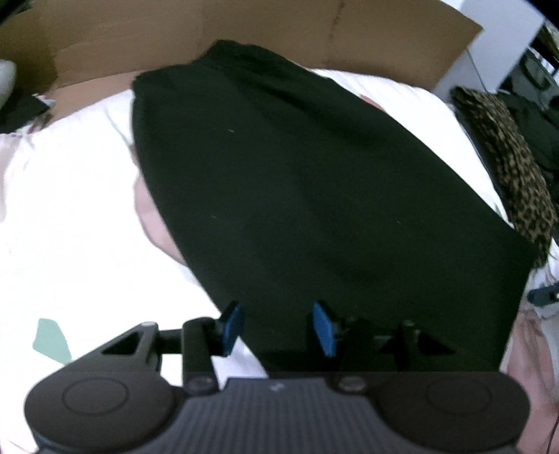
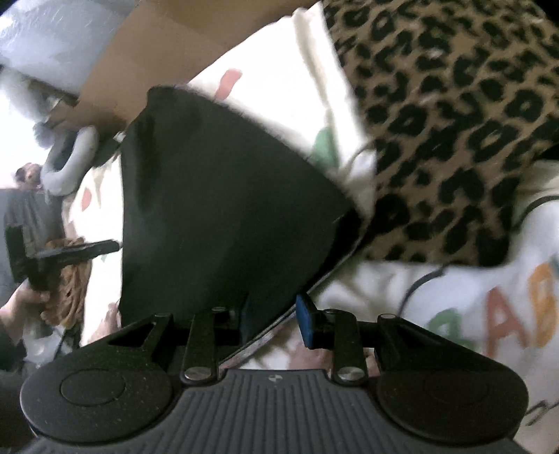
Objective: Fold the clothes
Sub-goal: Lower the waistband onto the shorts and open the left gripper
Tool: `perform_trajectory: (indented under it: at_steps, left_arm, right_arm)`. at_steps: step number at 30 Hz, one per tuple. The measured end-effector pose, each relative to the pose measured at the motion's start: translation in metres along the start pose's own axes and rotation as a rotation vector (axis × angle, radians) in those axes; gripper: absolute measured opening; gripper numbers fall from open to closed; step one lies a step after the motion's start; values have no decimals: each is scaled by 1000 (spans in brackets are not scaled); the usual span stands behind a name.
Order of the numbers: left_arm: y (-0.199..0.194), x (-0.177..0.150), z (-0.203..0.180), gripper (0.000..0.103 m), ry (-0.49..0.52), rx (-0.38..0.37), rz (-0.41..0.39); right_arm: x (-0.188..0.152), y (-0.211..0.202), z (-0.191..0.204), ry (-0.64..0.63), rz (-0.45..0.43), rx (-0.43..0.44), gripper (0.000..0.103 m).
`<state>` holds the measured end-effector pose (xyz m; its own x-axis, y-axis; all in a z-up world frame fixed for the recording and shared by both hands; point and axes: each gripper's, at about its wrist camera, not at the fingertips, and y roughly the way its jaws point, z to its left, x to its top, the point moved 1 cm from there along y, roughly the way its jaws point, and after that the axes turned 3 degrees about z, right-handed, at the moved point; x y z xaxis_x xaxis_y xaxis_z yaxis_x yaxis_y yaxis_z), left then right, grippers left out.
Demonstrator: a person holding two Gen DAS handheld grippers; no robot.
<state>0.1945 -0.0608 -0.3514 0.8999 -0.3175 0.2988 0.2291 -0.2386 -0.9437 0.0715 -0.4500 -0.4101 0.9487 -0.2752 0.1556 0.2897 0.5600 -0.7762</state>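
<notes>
A black garment (image 1: 297, 181) lies spread on a white printed bed sheet (image 1: 70, 216). In the left wrist view my left gripper (image 1: 277, 328) is open, its blue pads (image 1: 232, 326) astride the garment's near edge. In the right wrist view the same black garment (image 2: 216, 195) fills the middle. My right gripper (image 2: 276, 321) is open at the garment's near corner; the right blue pad (image 2: 305, 319) shows and the left one is hidden behind the cloth. My left gripper (image 2: 70, 253) shows at the far left in a hand.
A leopard-print cloth (image 2: 454, 122) lies right of the garment, also at the right edge of the left wrist view (image 1: 513, 167). Brown cardboard (image 1: 244, 31) stands behind the bed. A grey soft toy (image 2: 66, 164) sits at the left.
</notes>
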Motion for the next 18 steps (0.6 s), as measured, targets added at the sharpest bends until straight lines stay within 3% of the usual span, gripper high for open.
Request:
perform_trajectory:
  at_steps: [8, 18]
  left_arm:
    - [8, -2, -20, 48, 81, -17, 23]
    - [6, -3, -17, 48, 74, -28, 31]
  right_arm:
    - [-13, 25, 12, -7, 79, 70, 32]
    - [-14, 52, 20, 12, 135, 114, 32]
